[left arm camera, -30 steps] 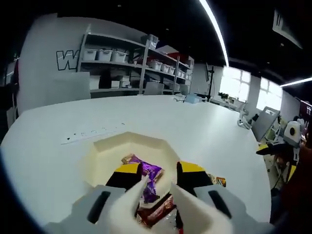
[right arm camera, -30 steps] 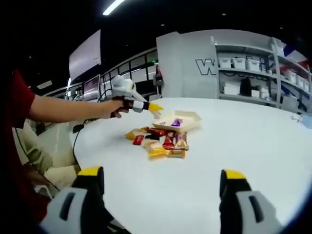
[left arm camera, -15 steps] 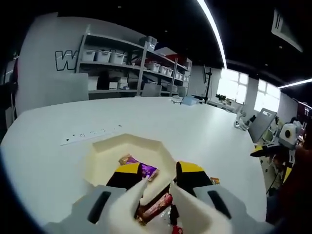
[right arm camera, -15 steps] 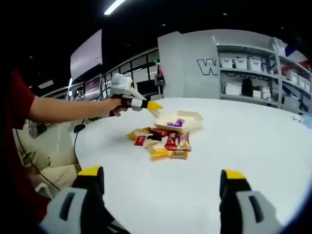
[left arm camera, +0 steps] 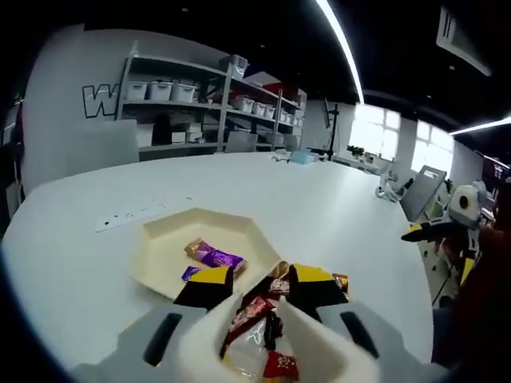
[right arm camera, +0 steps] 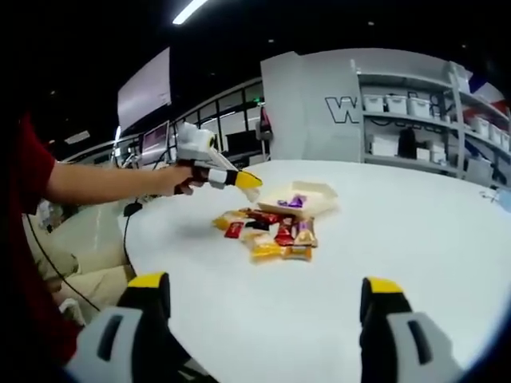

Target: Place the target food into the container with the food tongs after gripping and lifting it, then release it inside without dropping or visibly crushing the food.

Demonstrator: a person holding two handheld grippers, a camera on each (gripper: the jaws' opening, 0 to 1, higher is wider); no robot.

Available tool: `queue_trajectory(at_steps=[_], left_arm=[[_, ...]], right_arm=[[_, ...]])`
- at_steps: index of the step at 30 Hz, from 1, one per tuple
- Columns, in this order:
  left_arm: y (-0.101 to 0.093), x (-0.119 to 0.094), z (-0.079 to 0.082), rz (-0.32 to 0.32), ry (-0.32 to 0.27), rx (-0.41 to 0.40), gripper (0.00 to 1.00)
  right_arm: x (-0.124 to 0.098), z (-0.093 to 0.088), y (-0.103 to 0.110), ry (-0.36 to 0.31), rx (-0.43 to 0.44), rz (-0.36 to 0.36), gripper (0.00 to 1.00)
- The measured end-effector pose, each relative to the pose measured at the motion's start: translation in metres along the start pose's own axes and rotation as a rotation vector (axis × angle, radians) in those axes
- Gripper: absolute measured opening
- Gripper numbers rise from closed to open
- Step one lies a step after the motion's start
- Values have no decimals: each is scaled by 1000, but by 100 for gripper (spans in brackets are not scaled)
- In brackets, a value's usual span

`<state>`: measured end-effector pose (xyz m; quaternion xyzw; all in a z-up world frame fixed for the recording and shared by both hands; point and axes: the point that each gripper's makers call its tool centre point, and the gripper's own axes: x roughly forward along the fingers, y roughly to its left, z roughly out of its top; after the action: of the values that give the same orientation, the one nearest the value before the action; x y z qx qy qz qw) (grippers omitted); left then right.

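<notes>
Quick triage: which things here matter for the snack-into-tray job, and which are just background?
In play:
- tray, purple snack inside
- snack pile beside tray
- left gripper, above the pile
- right gripper, open, well back from the pile

Background:
- power strip
- shelves with bins
- table

You work at a wide white table (left arm camera: 335, 199); behind it stand metal shelves (right arm camera: 415, 120) with pale bins, and what may be a power strip (left arm camera: 142, 213).
</notes>
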<state>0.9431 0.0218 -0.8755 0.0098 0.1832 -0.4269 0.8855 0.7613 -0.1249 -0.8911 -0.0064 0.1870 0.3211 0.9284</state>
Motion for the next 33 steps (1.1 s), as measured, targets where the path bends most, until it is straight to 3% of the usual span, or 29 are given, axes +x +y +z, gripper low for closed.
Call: queue_trajectory(at_steps=[15, 24, 33], left_arm=[[-13, -13, -24, -29, 32, -20, 26], [-25, -15, -42, -54, 56, 14, 25], [-26, -17, -52, -64, 72, -1, 25]], right_arm=[[4, -4, 7, 14, -7, 17, 99], [5, -3, 9, 12, -3, 21, 98], [5, -4, 10, 17, -6, 25, 98]])
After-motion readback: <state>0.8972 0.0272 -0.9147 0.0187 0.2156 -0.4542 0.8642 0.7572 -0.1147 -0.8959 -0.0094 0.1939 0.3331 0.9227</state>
